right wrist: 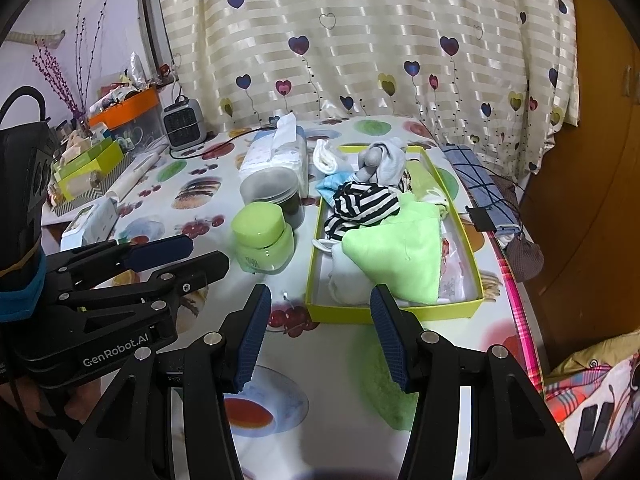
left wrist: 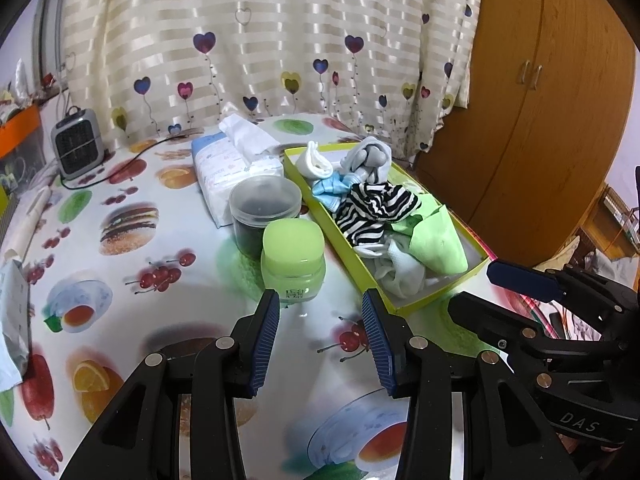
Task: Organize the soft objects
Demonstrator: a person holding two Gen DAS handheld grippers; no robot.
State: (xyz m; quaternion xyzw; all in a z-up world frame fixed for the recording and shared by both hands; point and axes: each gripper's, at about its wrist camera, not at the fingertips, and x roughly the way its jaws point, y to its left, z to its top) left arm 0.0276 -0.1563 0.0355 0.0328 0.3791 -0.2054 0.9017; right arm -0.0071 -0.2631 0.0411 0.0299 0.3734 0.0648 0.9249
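Soft things heaped in the shallow lime-green cardboard box (right wrist: pixel 394 312) on the fruit-print tablecloth (right wrist: pixel 328 360): a folded light-green cloth (right wrist: pixel 396 256) at the near end, a black-and-white striped garment (right wrist: pixel 360 206) across the middle, a knotted grey sock bundle (right wrist: pixel 380 162) at the far end, white and pale-blue pieces tucked around them. Just left of the box, standing close together, a lime-green lidded jar (right wrist: pixel 262 240) and a clear plastic tub with dark contents (right wrist: pixel 274 194), a soft tissue pack (right wrist: pixel 276 156) behind. Hovering short of the box's near wall, the right gripper (right wrist: pixel 318 336), fingers spread, nothing between them. Beside it over bare tablecloth, the left gripper (left wrist: pixel 322 340), likewise spread and empty. Looked like the pause before a pick. Next, probably: reach into the box and pinch one cloth only, without dragging its neighbours.
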